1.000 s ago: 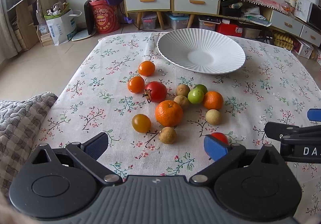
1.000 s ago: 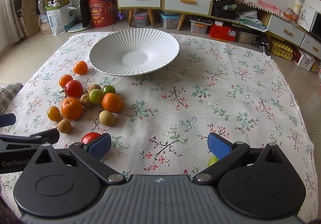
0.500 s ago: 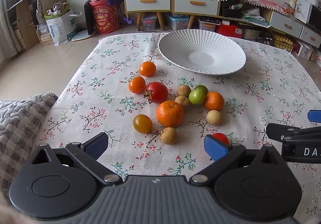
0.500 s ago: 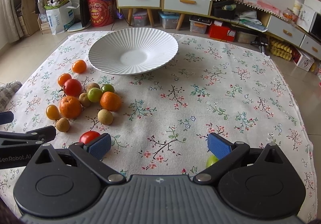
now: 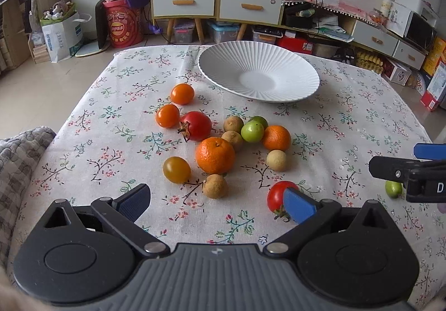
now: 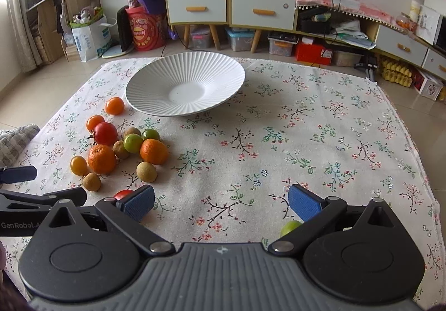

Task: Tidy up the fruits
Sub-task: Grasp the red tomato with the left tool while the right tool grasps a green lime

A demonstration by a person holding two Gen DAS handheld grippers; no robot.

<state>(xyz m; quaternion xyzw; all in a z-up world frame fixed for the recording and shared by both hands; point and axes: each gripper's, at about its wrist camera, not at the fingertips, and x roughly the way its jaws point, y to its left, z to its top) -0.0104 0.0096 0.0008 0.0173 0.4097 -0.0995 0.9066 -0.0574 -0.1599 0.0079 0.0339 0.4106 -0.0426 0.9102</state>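
Tablecloth [image 5: 348, 121] fills mid-frame; white ribbed plate [image 5: 259, 72] sits empty at upper centre. Left gripper [image 5: 217, 200] and right gripper [image 6: 221, 200] both gape wide at frame bottom, holding nothing. Fruits cluster centre-left: large mandarin [image 5: 215, 155], red tomato [image 5: 276, 196] against the left gripper's right finger, green fruit [image 6: 290, 228] low right.
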